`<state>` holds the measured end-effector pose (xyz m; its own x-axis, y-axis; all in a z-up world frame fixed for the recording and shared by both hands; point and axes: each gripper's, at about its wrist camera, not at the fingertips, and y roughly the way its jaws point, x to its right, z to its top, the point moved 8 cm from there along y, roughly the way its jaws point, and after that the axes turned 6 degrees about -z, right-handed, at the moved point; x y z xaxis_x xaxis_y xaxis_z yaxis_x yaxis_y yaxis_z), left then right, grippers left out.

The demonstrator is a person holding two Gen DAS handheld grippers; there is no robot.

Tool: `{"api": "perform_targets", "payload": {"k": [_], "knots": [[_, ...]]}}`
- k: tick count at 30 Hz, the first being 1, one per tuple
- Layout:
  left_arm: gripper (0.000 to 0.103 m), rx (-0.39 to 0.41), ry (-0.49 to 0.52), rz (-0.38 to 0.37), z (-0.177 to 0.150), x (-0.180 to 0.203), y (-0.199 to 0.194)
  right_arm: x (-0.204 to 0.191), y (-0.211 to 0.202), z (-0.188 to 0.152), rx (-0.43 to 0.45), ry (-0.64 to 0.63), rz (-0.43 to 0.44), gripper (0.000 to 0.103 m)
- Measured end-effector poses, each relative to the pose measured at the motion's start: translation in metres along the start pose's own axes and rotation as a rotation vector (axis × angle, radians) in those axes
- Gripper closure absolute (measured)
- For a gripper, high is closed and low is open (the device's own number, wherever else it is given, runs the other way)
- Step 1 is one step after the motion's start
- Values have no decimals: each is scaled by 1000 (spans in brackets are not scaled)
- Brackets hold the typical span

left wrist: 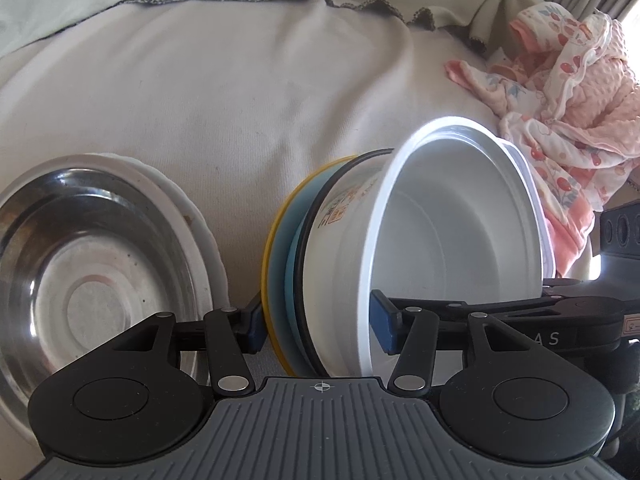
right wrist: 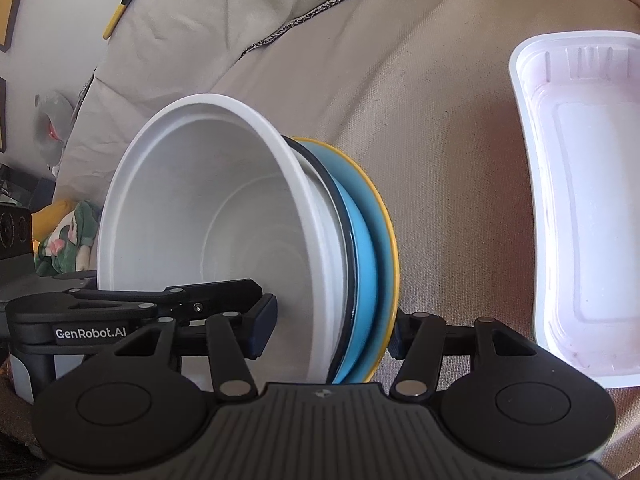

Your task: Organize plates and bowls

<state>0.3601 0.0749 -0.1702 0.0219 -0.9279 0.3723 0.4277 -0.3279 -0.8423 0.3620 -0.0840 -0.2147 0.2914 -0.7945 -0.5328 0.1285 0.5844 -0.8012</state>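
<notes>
A nested stack of bowls lies tipped on its side on the cloth: a white bowl [left wrist: 440,232] innermost, a patterned bowl with a black rim [left wrist: 344,208], and a blue bowl with a yellow rim [left wrist: 276,264] outermost. My left gripper [left wrist: 318,326] is shut on the stack's lower edge, one pad inside the white bowl and one against the yellow rim. From the other side my right gripper [right wrist: 328,332] clamps the same stack [right wrist: 224,208], with one pad in the white bowl and one behind the blue bowl [right wrist: 368,248]. Each gripper's arm shows in the other's view.
A steel dish [left wrist: 100,260] rests on a white plate [left wrist: 196,216] left of the stack. A white plastic tray [right wrist: 580,200] lies to the right in the right wrist view. Pink baby clothes [left wrist: 568,120] are heaped at the far right. Beige cloth [left wrist: 240,100] covers the surface.
</notes>
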Motion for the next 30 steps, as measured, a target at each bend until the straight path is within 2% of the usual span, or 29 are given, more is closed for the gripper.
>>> {"api": "perform_targets", "payload": {"k": [6,11,16,20,30], "knots": [[48,-49,-13,-25,-10,9,4,9,-6,-3,6,22,-13,47],[48,-47,-24,-15,-11,13,6,8,-6,-4,10,23,-24,47],[47,-56,-88,-71,-7,9,4,10,-5,-4,17,27,-11,47],[32,-73,-101,-121,-6,12,4,12,-4,-6,24,31,0,47],[30,-103,-52,-62,-6,16,13,21,-5,-9,14,36,-2,47]]}}
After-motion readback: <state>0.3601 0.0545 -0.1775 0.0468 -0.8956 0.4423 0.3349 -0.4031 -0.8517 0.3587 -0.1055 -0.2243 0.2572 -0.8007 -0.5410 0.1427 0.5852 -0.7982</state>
